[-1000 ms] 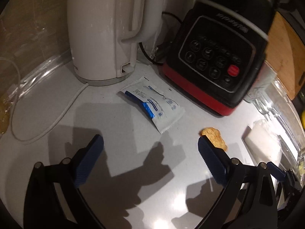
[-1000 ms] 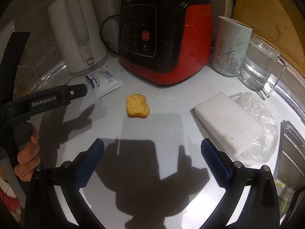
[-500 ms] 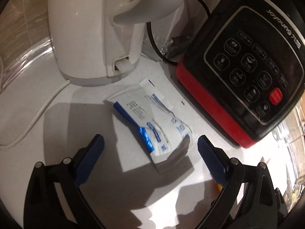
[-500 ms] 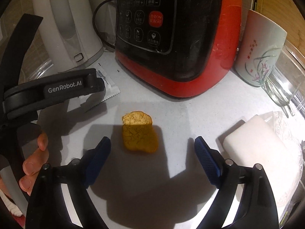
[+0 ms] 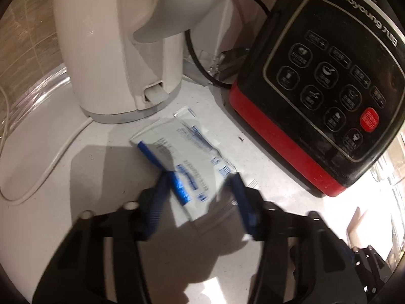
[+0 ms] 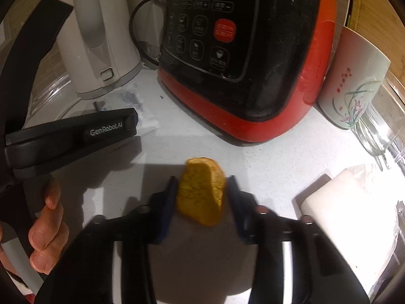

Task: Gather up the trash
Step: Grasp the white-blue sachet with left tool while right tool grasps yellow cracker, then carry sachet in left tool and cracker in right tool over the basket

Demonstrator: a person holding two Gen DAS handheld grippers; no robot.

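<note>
Item one: a white and blue sachet (image 5: pixel 187 162), laid flat on the white counter (image 5: pixel 50 152) just in front of the white kettle (image 5: pixel 121 45) and beside the red and black appliance (image 5: pixel 316 101), is straddled by the left gripper (image 5: pixel 200 197), whose blue pads are narrowed about its near end; whether it is pinched cannot be told. Item two: a yellow-brown food scrap (image 6: pixel 201 192), near the counter's middle in front of the appliance, is flanked by the right gripper (image 6: pixel 201 197), left pad touching, right pad just beside it.

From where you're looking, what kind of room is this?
Most likely a home kitchen counter. A white electric kettle stands beside a red-and-black countertop cooking appliance with a button panel, and a flower-painted ceramic cup sits next to it on the pale countertop.
</note>
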